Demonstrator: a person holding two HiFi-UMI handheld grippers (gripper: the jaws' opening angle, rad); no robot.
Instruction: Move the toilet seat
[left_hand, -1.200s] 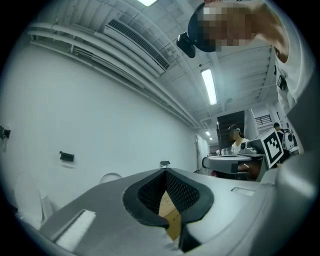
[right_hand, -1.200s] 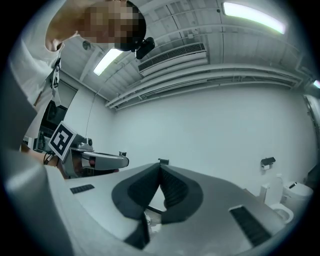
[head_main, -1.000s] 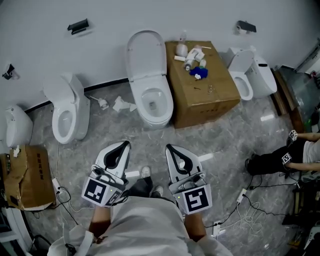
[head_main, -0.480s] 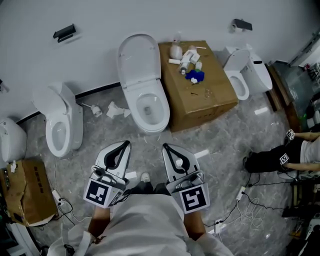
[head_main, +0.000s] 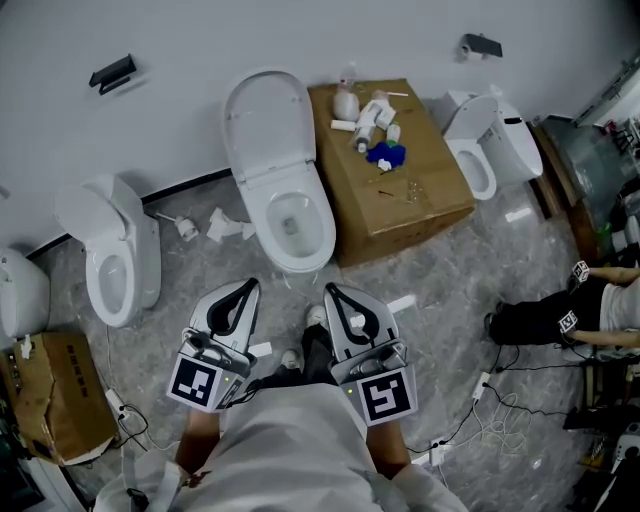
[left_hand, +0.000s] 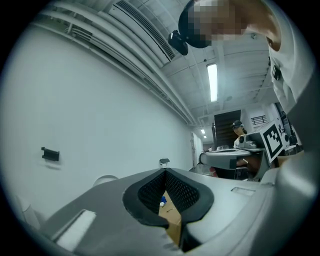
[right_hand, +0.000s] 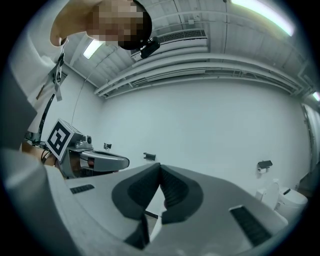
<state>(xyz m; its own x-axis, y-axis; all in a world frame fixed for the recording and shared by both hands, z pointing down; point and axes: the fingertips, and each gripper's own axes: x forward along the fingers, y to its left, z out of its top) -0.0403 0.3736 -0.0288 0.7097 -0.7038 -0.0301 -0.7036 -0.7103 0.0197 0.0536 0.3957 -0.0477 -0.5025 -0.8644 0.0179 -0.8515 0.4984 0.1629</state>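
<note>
While carried level in front of the body, shut tight on nothing: so with the left grey-and-white two-jaw gripper, black ribbed pads meeting at the tip, and likewise with the right grey-and-white two-jaw gripper. Would need opening before any hold.

Straight ahead of both tips, well apart from them, find the white oval toilet seat, tipped up with its lid against the wall above the open white porcelain bowl. Runs lengthwise away from the person, hinge low at the bowl's back, free edge topmost. Puts the bowl squarely between the two lines of aim and the raised seat a touch toward the left claw, so probably nearer that one, though barely. Calls, by judgement, for a reach forward.

Just right of the bowl, note a brown cardboard box strewn with small white bottles. Farther out, two more white toilets, one left, one right. Underfoot, grey marbled floor with trailing cables; behind, plain white wall.
</note>
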